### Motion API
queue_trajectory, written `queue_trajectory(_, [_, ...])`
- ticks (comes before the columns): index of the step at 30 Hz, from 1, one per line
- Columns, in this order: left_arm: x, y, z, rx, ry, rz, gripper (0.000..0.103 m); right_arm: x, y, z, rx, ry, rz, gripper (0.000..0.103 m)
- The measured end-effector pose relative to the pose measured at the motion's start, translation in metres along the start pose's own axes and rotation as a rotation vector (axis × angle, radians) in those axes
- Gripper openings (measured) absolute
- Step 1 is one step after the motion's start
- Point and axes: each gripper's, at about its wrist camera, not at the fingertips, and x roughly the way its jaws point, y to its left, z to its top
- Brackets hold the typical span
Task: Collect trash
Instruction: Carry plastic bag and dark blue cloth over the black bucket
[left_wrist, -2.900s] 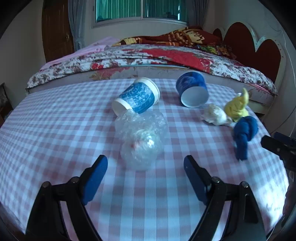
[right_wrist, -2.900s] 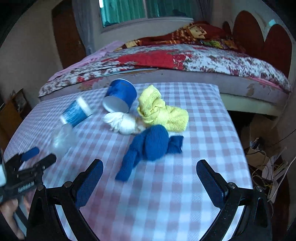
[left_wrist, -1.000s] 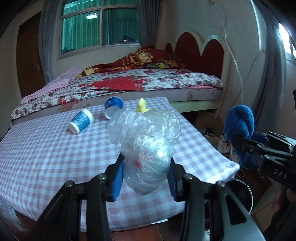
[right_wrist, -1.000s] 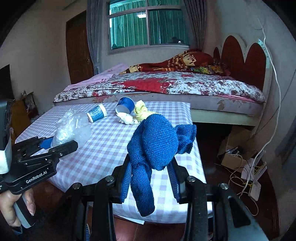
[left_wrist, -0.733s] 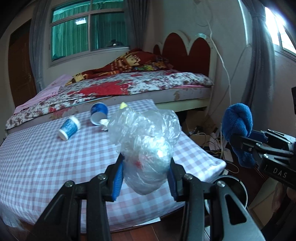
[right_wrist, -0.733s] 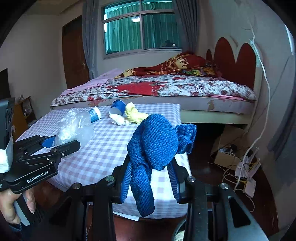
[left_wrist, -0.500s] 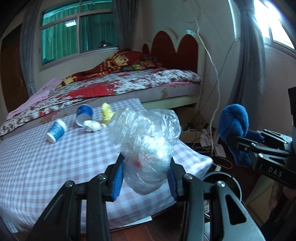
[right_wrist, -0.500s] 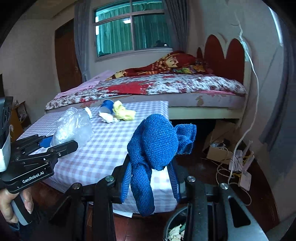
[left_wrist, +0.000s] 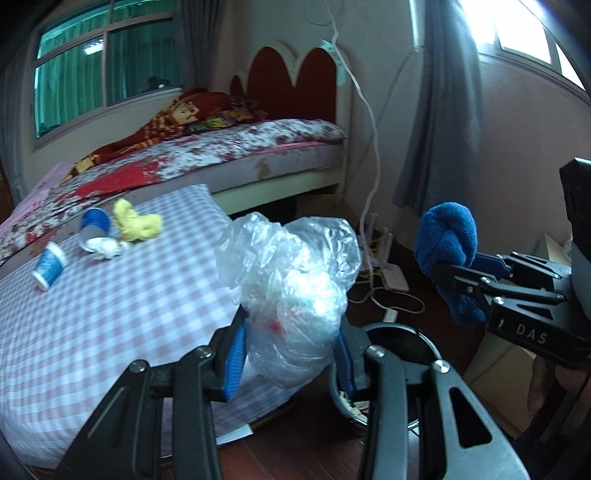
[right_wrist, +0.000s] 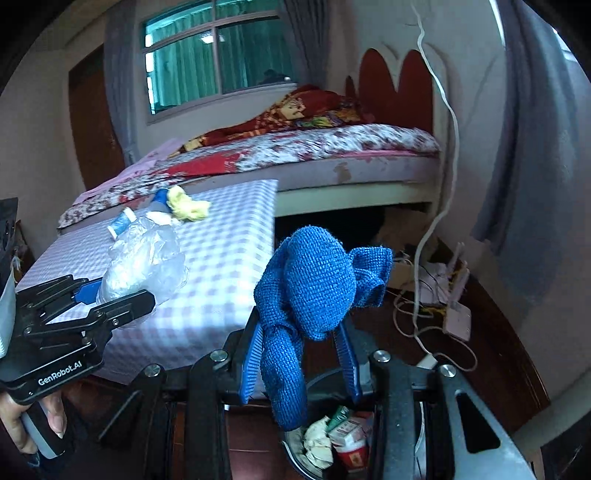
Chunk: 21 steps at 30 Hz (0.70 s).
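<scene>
Left tongs (left_wrist: 290, 363) are clamped on a crumpled clear plastic bag (left_wrist: 291, 291); right tongs (right_wrist: 301, 363) pinch a knotted blue cloth (right_wrist: 310, 288) above the trash bin (right_wrist: 332, 439), lower centre. Neither is dropped yet. On the bench (left_wrist: 110, 302), upper left, two blue paper cups (left_wrist: 50, 265), a yellow cloth (left_wrist: 136, 223) and a white wad (left_wrist: 105, 248) remain.

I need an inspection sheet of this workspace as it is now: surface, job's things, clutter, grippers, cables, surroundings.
Surface: pink checked tablecloth on the table.
Job's things: crumpled clear plastic bag; knotted blue cloth; round black trash bin, holding trash.
Clutter: two blue paper cups, yellow cloth, white wad on the table.
Grippers: left gripper shut on the bag; right gripper shut on the cloth.
Cables: white cable down the wall; tangle on the floor.
Surroundings: bed, window.
</scene>
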Motion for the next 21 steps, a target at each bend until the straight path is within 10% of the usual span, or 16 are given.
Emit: queue_trajectory(21, [0.047, -0.075, -0.043, 0.08, 0.165, -0.173, 0.042, -0.001, -0.07, -0.074, 0.052, 0.164, -0.097, 0.039])
